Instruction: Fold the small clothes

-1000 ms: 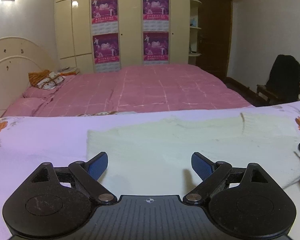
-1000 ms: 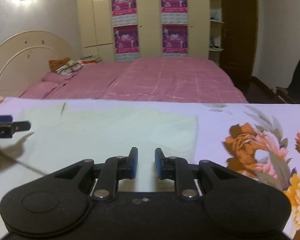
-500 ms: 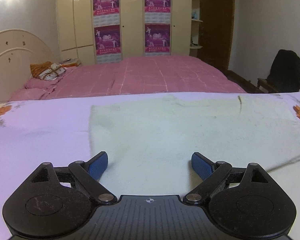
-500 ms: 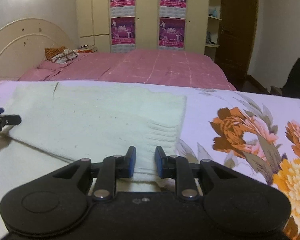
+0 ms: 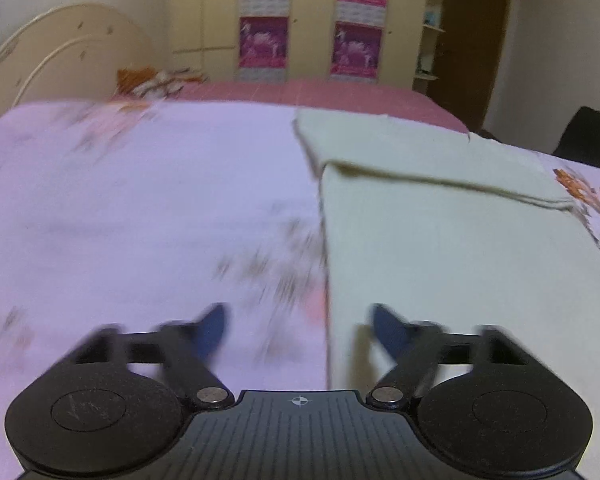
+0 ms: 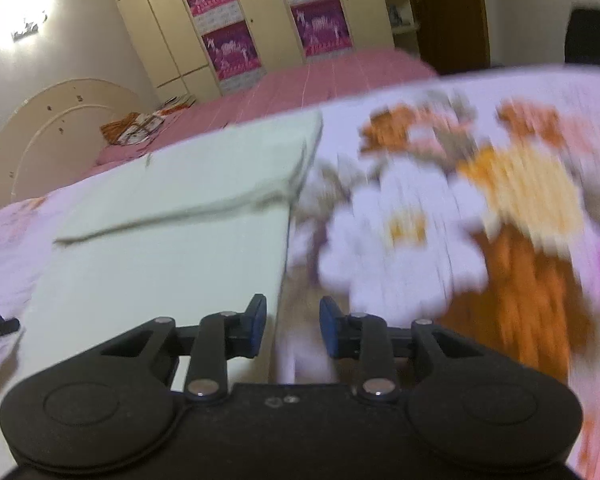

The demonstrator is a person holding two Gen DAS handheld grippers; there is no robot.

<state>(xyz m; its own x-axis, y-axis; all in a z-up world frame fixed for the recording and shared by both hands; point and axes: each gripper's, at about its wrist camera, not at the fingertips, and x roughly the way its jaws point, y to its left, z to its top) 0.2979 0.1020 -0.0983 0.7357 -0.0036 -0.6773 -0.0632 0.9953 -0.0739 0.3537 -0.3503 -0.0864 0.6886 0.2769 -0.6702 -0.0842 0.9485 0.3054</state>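
Floral sheet point(image 5: 140, 208) under folded cream garment point(image 5: 440, 240); left tool point(image 5: 298, 322) closing, right tool point(image 6: 293, 318) opening, both empty.

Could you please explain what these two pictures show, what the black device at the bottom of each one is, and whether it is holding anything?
Each picture comes from a camera mounted on a hand-held two-finger gripper; a person carries one in each hand. The black shape with blue pads at the bottom is that gripper: the left gripper in one view, the right gripper in the other. On the floral bedsheet lies a pale cream garment, its far part already folded over. Neither gripper holds anything: the left jaws are closing and the right opening, with nothing pressed between them, each lined up near a side edge of the garment. Behind is a pink bed.
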